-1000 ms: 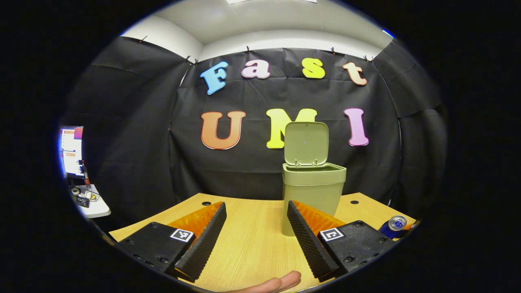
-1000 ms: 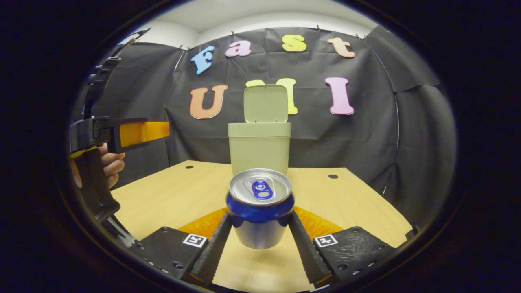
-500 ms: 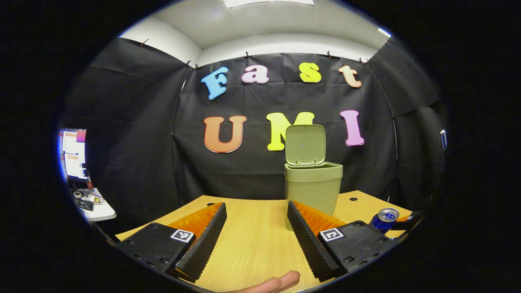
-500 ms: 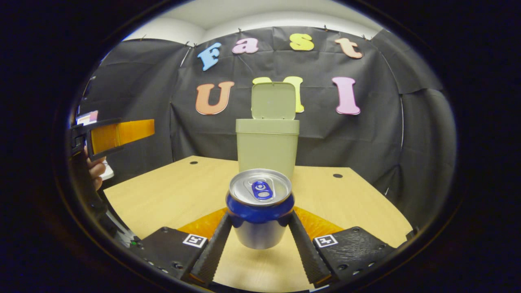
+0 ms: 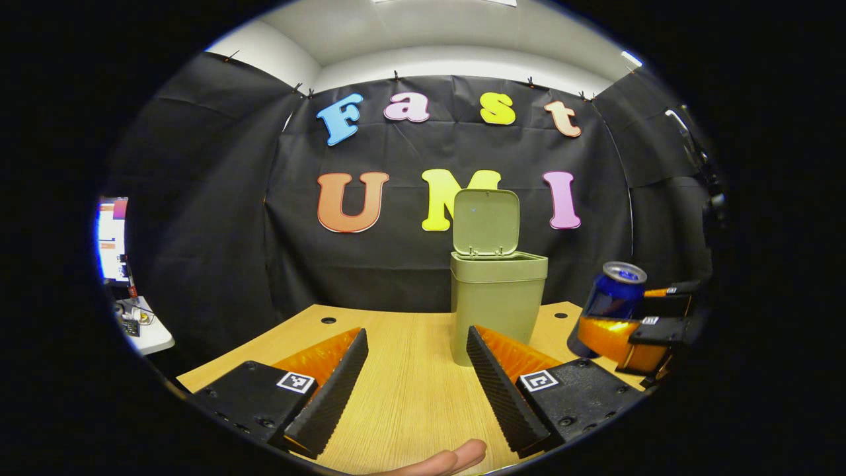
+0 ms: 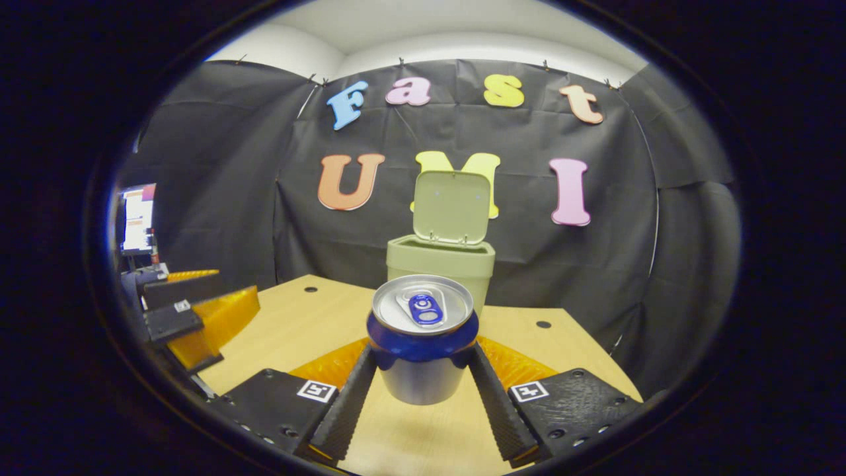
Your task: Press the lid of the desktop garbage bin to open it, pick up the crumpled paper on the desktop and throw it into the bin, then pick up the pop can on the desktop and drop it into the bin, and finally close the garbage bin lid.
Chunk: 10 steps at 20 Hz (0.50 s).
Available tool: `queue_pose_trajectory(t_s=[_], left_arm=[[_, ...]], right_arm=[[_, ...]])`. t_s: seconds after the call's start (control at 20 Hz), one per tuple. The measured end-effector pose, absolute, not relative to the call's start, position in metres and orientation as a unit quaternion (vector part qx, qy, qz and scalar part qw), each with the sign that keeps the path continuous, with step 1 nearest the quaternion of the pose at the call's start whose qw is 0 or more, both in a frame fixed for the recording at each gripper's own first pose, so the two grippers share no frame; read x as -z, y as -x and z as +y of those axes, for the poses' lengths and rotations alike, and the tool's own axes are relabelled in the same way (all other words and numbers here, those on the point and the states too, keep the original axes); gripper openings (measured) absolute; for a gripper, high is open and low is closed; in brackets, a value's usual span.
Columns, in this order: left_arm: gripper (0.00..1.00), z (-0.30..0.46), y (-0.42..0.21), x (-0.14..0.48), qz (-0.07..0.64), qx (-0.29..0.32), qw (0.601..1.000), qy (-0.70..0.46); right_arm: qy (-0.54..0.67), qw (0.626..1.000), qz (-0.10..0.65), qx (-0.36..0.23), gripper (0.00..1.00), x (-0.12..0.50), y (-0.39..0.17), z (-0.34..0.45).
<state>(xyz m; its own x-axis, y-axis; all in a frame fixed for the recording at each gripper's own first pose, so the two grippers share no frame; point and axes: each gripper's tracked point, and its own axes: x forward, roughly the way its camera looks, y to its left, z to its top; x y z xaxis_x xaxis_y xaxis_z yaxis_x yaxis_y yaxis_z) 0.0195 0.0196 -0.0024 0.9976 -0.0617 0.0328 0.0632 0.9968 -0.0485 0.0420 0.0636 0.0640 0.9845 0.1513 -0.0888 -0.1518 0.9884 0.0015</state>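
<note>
Height is what has changed most in the last second: I have raised the right gripper [image 6: 422, 396] with the pop can [image 6: 423, 337] clamped between its fingers, both pressing on the can's lower body, and the can now hangs clear of the counter [image 6: 317, 317]. A second ago the right gripper view met the garbage bin [image 6: 441, 263] nearly side-on; now it looks slightly down on the rim, so the dark opening under the raised lid [image 6: 452, 207] has come into sight. In the left gripper view the can [image 5: 611, 294] has climbed from low at the right edge, near the counter [image 5: 410, 390], up to about the level of the bin's rim, tilted a little and just to the right of the bin [image 5: 497, 297], with the right gripper [image 5: 634, 330] holding it. My left gripper [image 5: 416, 383] sits near and low over the counter with its fingers spread wide and nothing between them; a fingertip [image 5: 456, 456] of the hand holding it peeks in at the bottom. I see no crumpled paper on the counter, so I judge it already thrown in, though I cannot see inside the bin. To my mind the lift is done and what remains is carrying the can forward over the opening, letting go, then shutting the lid. The bin is far yet, so I should not release early.
</note>
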Motion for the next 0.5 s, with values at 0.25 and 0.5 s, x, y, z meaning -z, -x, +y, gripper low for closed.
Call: queue_pose_trajectory(t_s=[0.25, 0.5], left_arm=[[0.96, 0.019, -0.019, 0.0, -0.022, 0.037, 0.999, 0.017], [0.97, 0.023, -0.022, 0.005, -0.01, 0.036, 0.999, 0.031]], right_arm=[[0.025, 0.999, 0.015, -0.045, 0.8, -0.138, -0.073, 0.052], [0.057, 0.998, -0.006, -0.013, 0.81, -0.2, -0.109, 0.055]])
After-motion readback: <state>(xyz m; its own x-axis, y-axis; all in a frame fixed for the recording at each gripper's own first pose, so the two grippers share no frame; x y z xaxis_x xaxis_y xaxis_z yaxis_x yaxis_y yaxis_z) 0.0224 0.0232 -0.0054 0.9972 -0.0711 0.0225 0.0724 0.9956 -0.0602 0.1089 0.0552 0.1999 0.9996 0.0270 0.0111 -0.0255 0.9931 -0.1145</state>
